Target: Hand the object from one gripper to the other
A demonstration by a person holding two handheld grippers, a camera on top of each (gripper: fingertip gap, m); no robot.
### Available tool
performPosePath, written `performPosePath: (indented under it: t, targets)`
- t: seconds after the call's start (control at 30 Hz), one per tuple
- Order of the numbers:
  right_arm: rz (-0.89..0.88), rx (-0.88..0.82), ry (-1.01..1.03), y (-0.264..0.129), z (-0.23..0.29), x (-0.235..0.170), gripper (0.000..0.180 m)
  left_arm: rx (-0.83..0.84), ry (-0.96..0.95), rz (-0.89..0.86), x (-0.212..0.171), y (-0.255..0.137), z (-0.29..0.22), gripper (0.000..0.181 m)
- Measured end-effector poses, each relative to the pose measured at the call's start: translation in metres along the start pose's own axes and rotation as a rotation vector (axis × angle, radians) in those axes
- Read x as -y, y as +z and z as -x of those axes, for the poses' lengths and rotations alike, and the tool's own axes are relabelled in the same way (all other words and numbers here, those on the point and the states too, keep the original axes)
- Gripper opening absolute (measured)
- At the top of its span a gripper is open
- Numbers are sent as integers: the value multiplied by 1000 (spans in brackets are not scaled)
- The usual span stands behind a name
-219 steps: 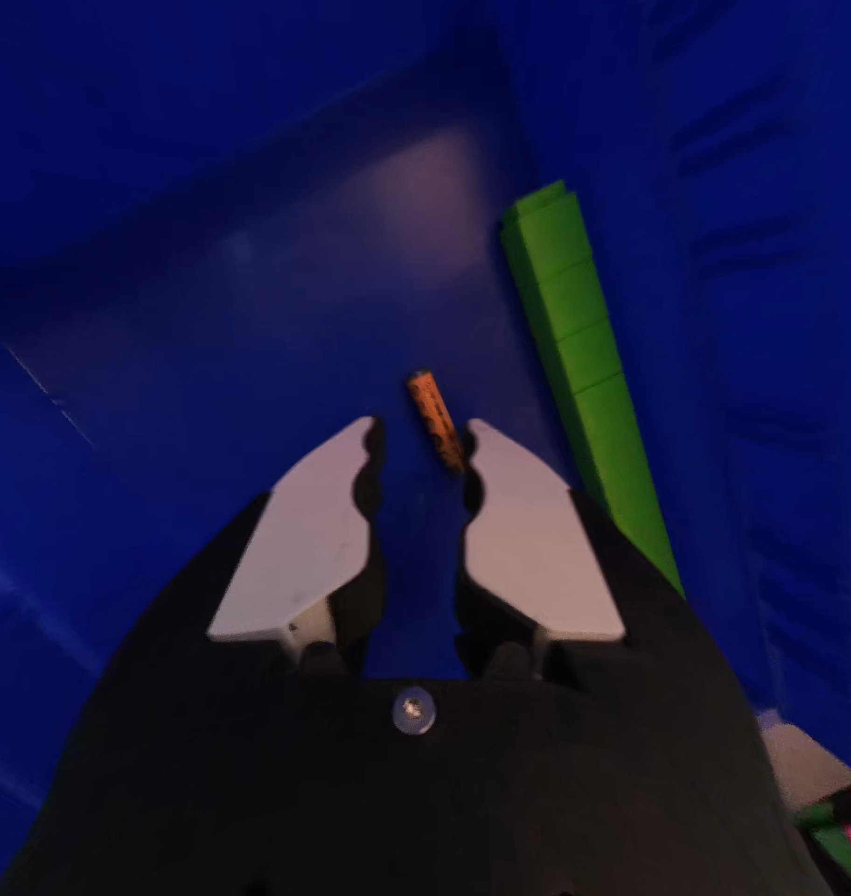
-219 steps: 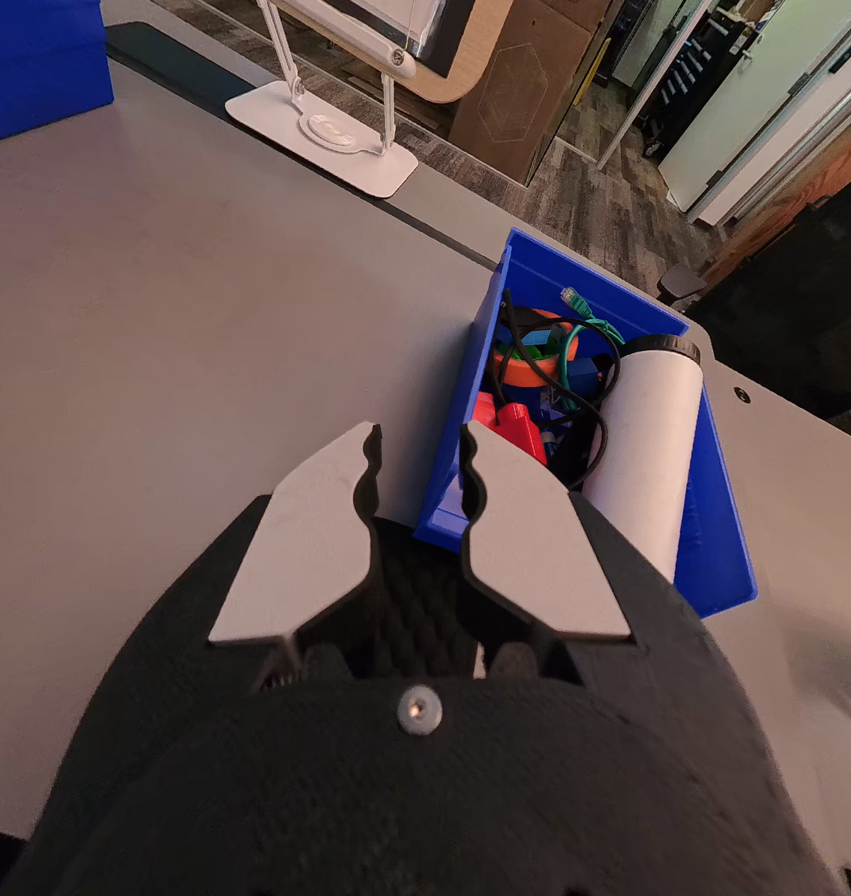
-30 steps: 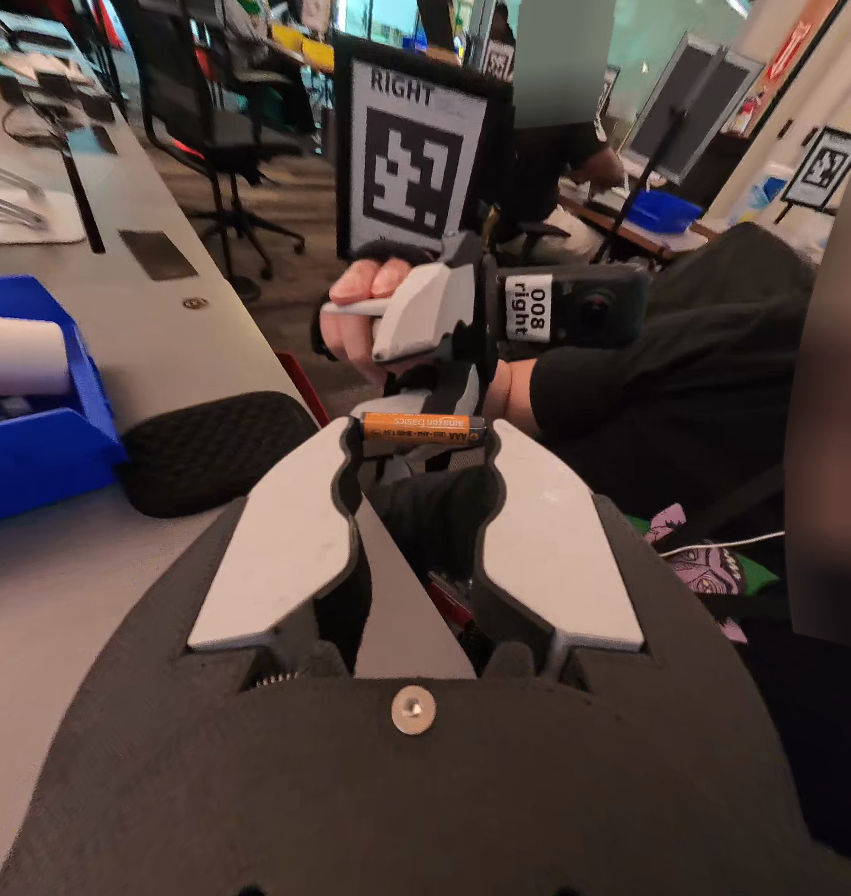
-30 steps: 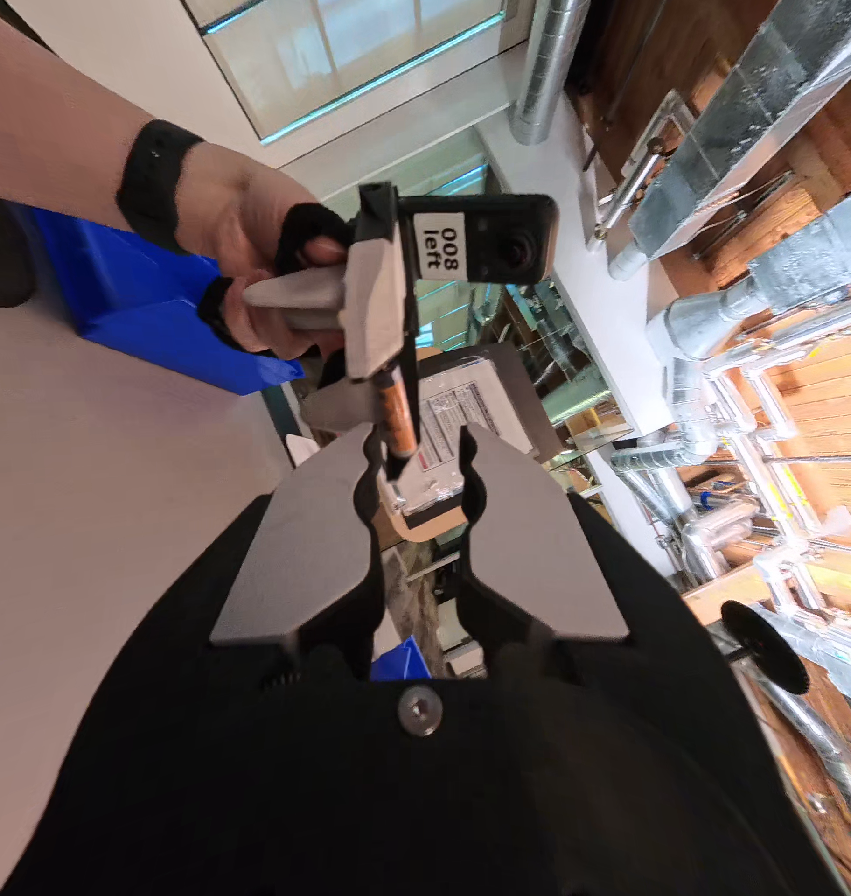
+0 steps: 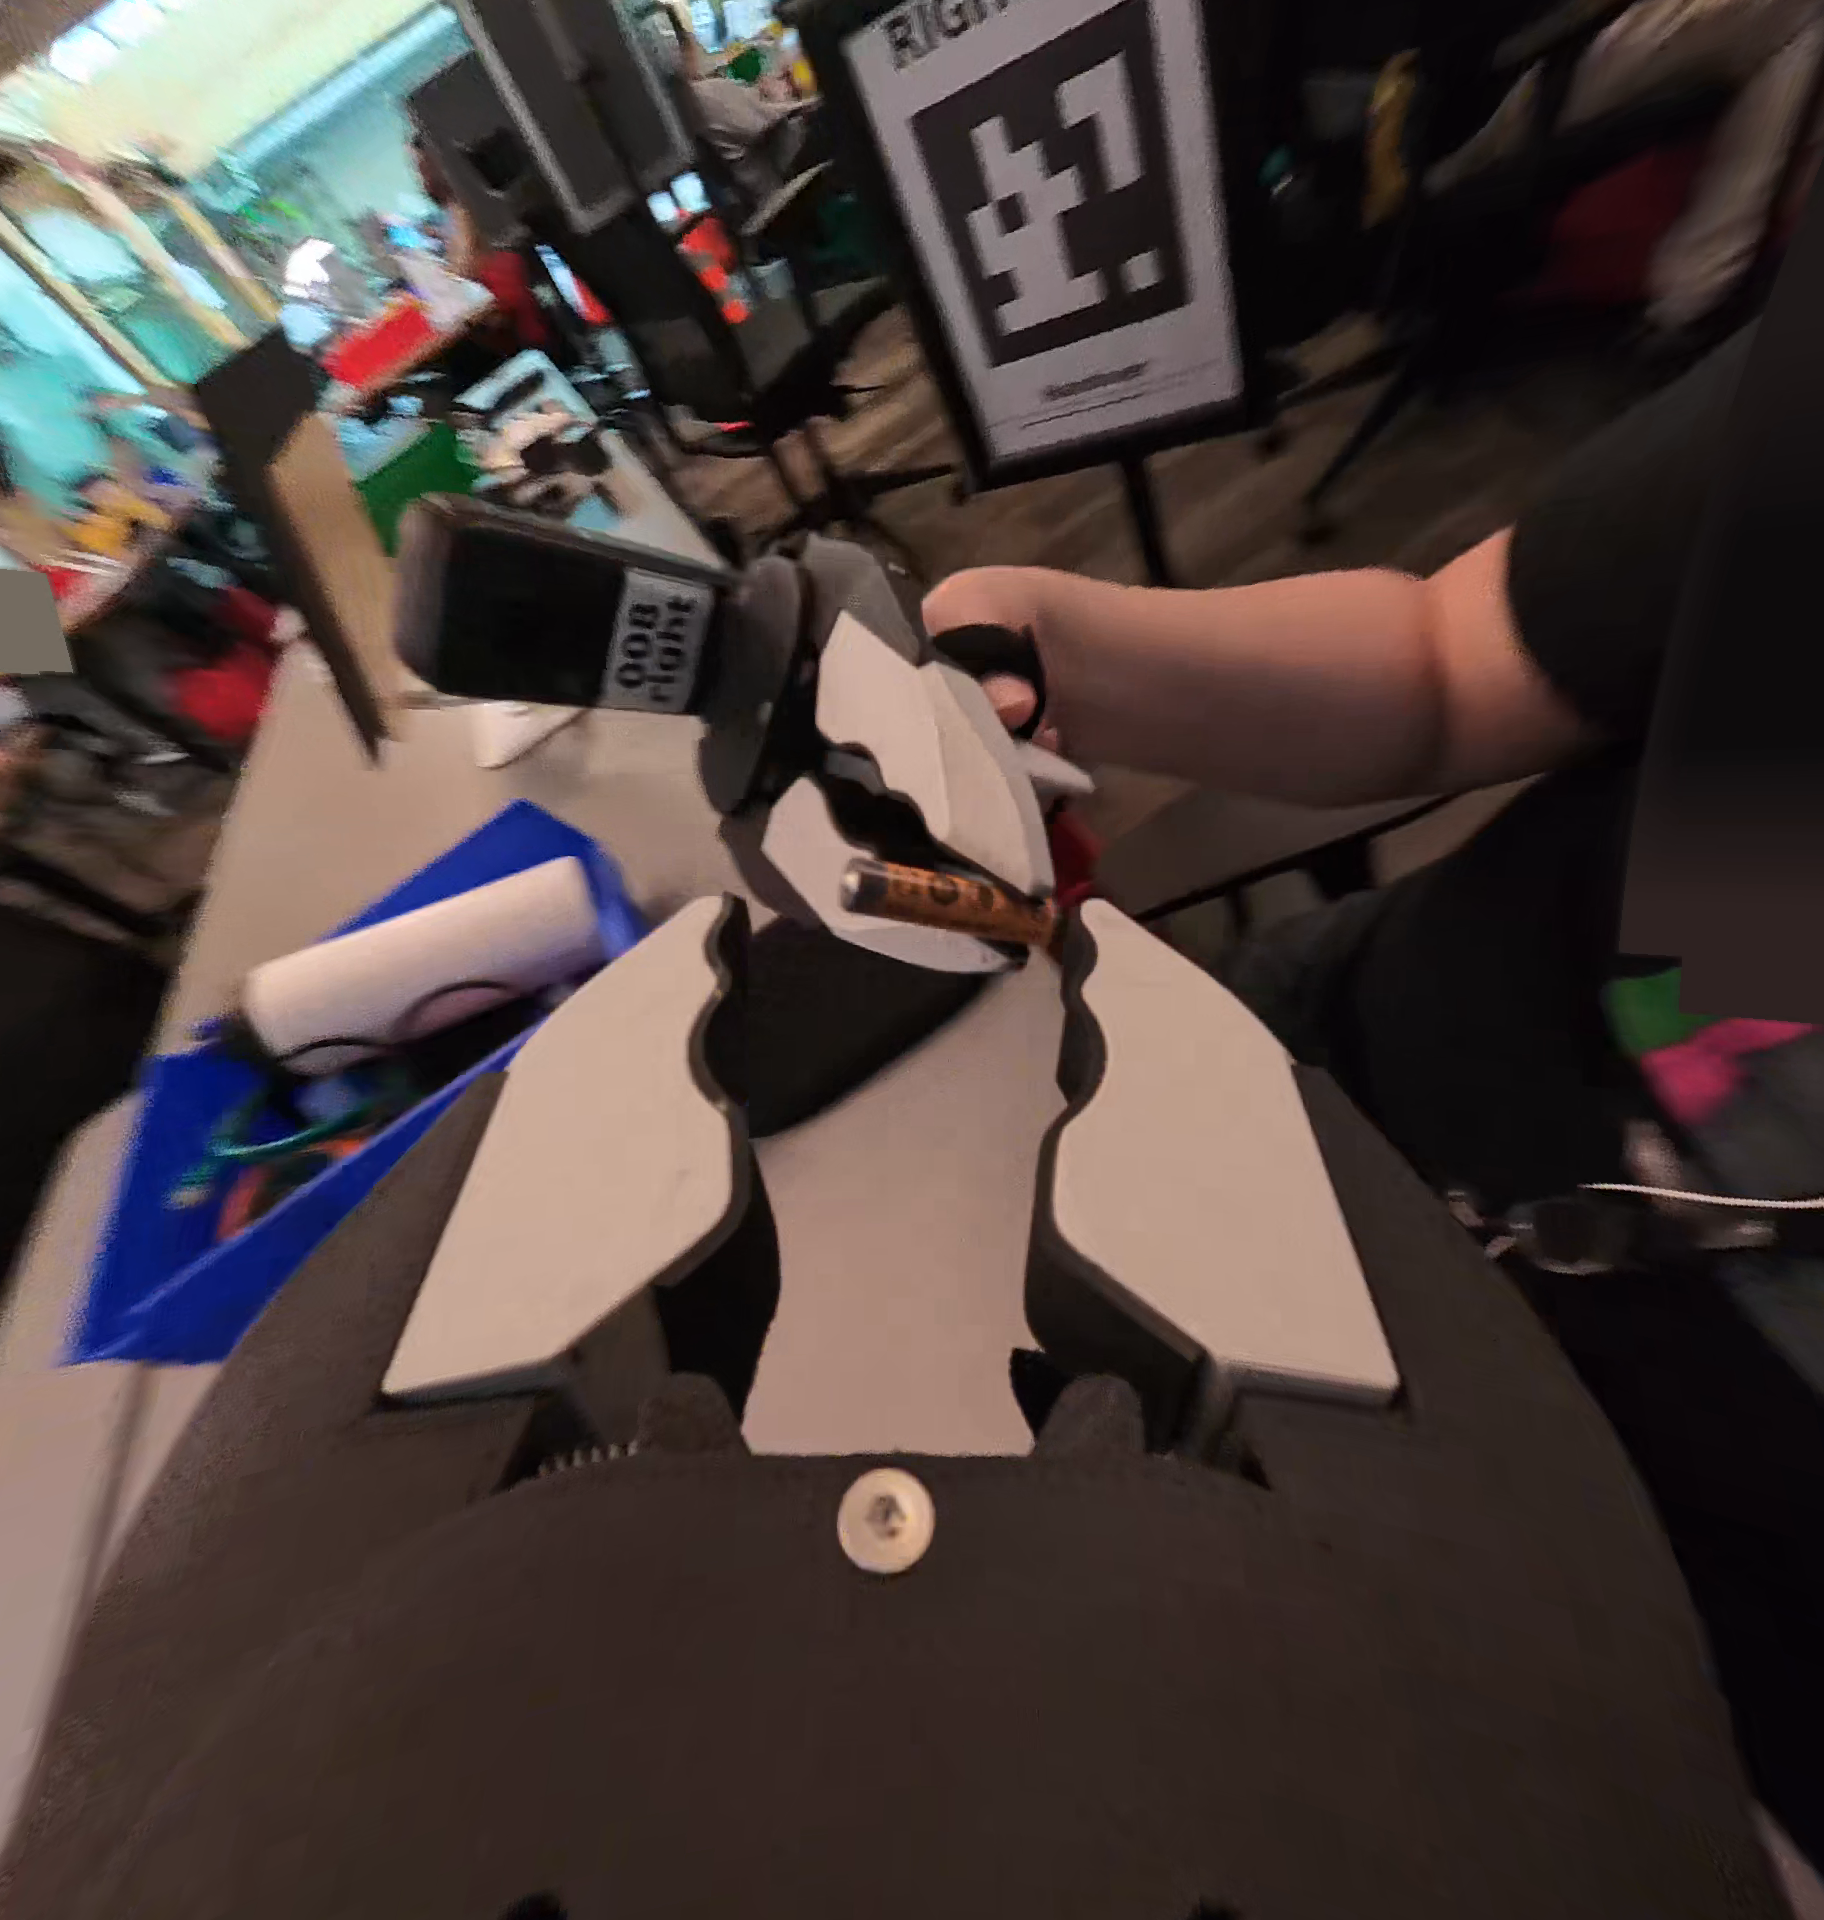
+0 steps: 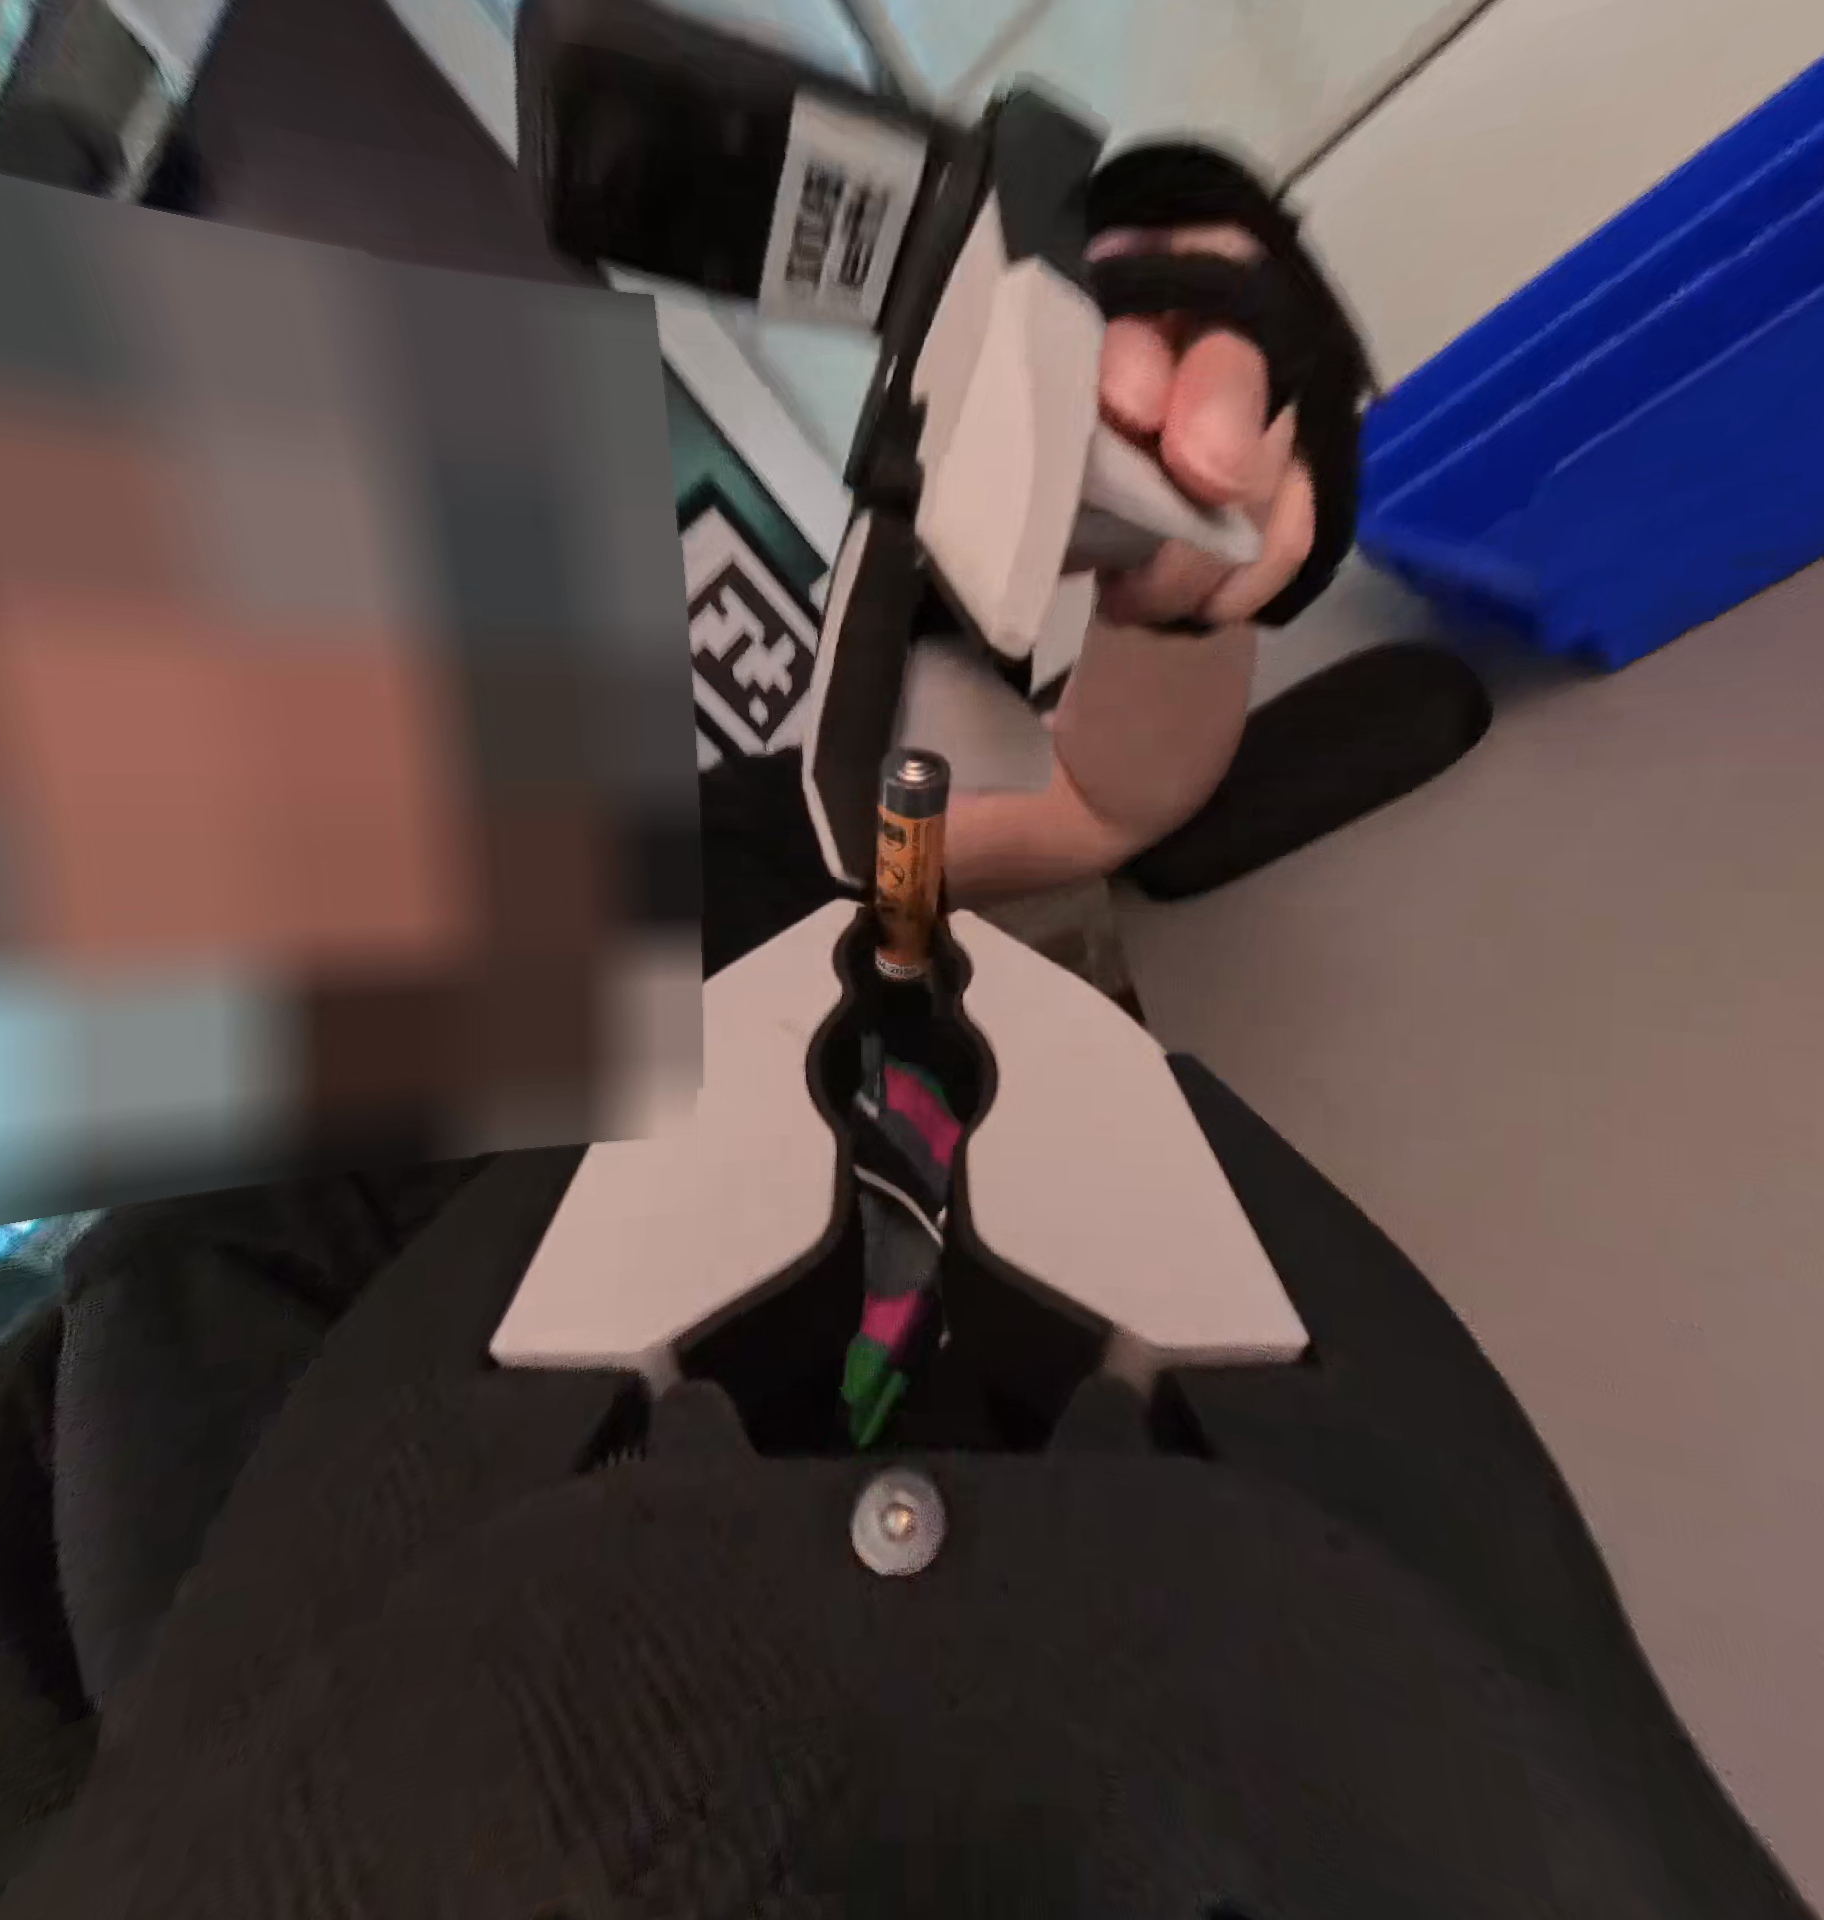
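Now right gripper (image 6: 903,914) pinching battery (image 6: 910,862), left gripper (image 5: 897,925) spread

battery (image 6: 908,862) between right gripper (image 6: 903,925) jaws, bin (image 5: 160,1247) left

One orange battery (image 6: 910,871). Two grippers: the left gripper (image 5: 892,940) and the right gripper (image 6: 903,920). Two blue bins: one blue bin (image 5: 264,1236) with a single white roll (image 5: 420,961) inside, and another blue bin (image 6: 1635,416) across the grey table (image 6: 1562,1039). One black pad (image 6: 1323,769).
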State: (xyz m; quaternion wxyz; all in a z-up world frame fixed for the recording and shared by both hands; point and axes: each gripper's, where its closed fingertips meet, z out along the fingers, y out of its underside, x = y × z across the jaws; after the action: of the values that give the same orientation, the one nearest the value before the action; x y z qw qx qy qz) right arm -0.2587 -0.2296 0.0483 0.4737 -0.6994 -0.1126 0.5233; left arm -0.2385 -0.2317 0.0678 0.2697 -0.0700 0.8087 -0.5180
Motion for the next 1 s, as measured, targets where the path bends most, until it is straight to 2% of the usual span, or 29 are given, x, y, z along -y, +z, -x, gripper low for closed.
performPosePath:
  t: [0.03,0.13,0.23,0.33,0.43,0.53,0.8,0.83,0.9,1.0]
  targets:
    - [49,11,-5,4,3,-8,11,-55,-26,-24,2,-1,-6,54]
    - [173,58,-16,13,13,-28,11,-190,-18,-53,4,-2,-28,42]
    - [283,70,-28,20,15,-47,11,-286,46,-9,-2,-1,-51,42]
    - [342,97,-12,28,16,-58,11,-350,89,18,-7,2,-68,39]
    - [371,129,10,34,17,-64,12,-394,116,73,-17,5,-77,27]
    - [395,151,21,36,18,-68,12,-432,138,97,-23,6,-84,14]
    - [309,144,-10,32,18,-53,11,-423,160,64,-17,-4,-80,9]
    - [306,138,-5,31,17,-52,11,-424,159,72,-18,-5,-81,12]
    - [315,131,3,31,16,-53,11,-437,157,89,-20,-5,-83,29]
    - [325,129,3,32,16,-55,11,-428,161,69,-16,-1,-83,15]
